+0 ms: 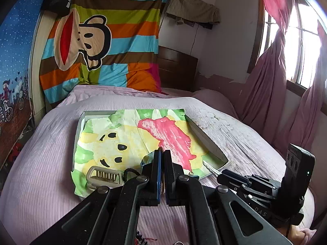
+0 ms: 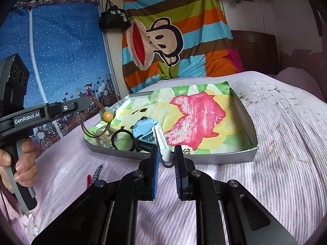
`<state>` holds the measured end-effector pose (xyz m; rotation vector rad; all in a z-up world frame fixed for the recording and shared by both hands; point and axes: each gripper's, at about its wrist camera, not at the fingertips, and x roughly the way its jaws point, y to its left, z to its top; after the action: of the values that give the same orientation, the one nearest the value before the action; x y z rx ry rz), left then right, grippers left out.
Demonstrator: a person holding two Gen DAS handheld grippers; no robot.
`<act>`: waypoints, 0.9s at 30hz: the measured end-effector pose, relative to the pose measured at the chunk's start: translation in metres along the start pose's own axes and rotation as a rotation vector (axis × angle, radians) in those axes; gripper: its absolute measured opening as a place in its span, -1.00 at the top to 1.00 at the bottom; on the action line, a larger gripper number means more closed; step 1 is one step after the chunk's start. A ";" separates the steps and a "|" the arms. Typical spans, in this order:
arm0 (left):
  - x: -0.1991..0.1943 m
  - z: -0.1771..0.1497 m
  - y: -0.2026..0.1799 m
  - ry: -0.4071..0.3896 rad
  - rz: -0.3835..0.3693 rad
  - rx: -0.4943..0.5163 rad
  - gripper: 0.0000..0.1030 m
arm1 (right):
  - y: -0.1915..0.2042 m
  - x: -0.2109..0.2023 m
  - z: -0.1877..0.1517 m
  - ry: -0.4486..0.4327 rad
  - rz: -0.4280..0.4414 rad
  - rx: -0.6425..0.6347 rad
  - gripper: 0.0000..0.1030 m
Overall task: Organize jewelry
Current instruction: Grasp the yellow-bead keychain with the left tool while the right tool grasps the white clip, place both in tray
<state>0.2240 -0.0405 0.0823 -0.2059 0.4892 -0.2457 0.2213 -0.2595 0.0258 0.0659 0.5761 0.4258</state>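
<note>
A shallow grey tray (image 1: 206, 140) (image 2: 243, 110), lined with a painted paper, lies on the pink bed. My left gripper (image 1: 162, 153) (image 2: 89, 101) is shut on a brown cord bracelet (image 2: 107, 116) with an orange bead, which dangles over the tray's left corner. My right gripper (image 2: 166, 151) (image 1: 221, 173) is shut on a white hair clip (image 2: 162, 143) (image 1: 210, 168) at the tray's near edge. In the tray lie a blue watch (image 2: 143, 130), a black hair tie (image 2: 120, 137) (image 1: 130, 172), a beige comb clip (image 1: 105, 176) and a small gold piece (image 2: 187, 152).
A red and striped item (image 2: 94, 175) lies on the bedspread in front of the tray. A person's hand (image 2: 18, 159) grips the left gripper's handle. A striped monkey cloth (image 1: 98, 40) hangs behind the bed, and pink curtains (image 1: 271, 81) hang at the right.
</note>
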 end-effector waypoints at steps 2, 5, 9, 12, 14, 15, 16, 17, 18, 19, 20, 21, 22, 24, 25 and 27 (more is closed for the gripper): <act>0.008 0.000 0.001 0.001 0.008 -0.009 0.94 | -0.005 0.010 0.006 0.014 -0.017 0.014 0.75; 0.019 -0.002 0.007 0.012 0.020 -0.031 0.94 | -0.012 0.029 0.016 0.046 -0.039 0.036 0.75; 0.030 -0.007 0.016 0.032 0.030 -0.064 0.94 | -0.020 0.054 0.027 0.101 -0.054 0.065 0.75; 0.038 -0.010 0.022 0.046 0.032 -0.088 0.94 | -0.024 0.070 0.030 0.137 -0.064 0.082 0.75; 0.042 -0.012 0.025 0.054 0.041 -0.089 0.94 | -0.027 0.079 0.030 0.154 -0.068 0.096 0.75; 0.044 -0.013 0.026 0.058 0.046 -0.091 0.94 | -0.028 0.083 0.029 0.161 -0.070 0.099 0.75; 0.047 -0.015 0.027 0.063 0.049 -0.094 0.94 | -0.028 0.086 0.029 0.168 -0.070 0.100 0.75; 0.048 -0.016 0.028 0.069 0.054 -0.096 0.94 | -0.028 0.090 0.029 0.176 -0.073 0.097 0.75; 0.050 -0.017 0.029 0.073 0.059 -0.098 0.94 | -0.028 0.092 0.027 0.184 -0.077 0.093 0.75; 0.051 -0.018 0.030 0.080 0.066 -0.097 0.94 | -0.028 0.094 0.025 0.192 -0.080 0.091 0.75; 0.053 -0.019 0.030 0.084 0.076 -0.095 0.94 | -0.028 0.096 0.024 0.200 -0.085 0.090 0.75; 0.054 -0.021 0.031 0.088 0.088 -0.092 0.94 | -0.028 0.099 0.024 0.208 -0.087 0.091 0.75; 0.055 -0.021 0.030 0.093 0.098 -0.087 0.94 | -0.029 0.101 0.023 0.215 -0.087 0.093 0.75; 0.057 -0.023 0.030 0.104 0.123 -0.076 0.94 | -0.030 0.104 0.022 0.231 -0.084 0.096 0.74; 0.058 -0.024 0.030 0.111 0.135 -0.071 0.94 | -0.030 0.106 0.022 0.237 -0.080 0.098 0.74; 0.060 -0.026 0.030 0.125 0.152 -0.067 0.94 | -0.031 0.108 0.023 0.250 -0.070 0.108 0.74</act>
<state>0.2685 -0.0324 0.0262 -0.2186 0.6352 -0.0938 0.3265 -0.2425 -0.0162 0.0960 0.8453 0.3371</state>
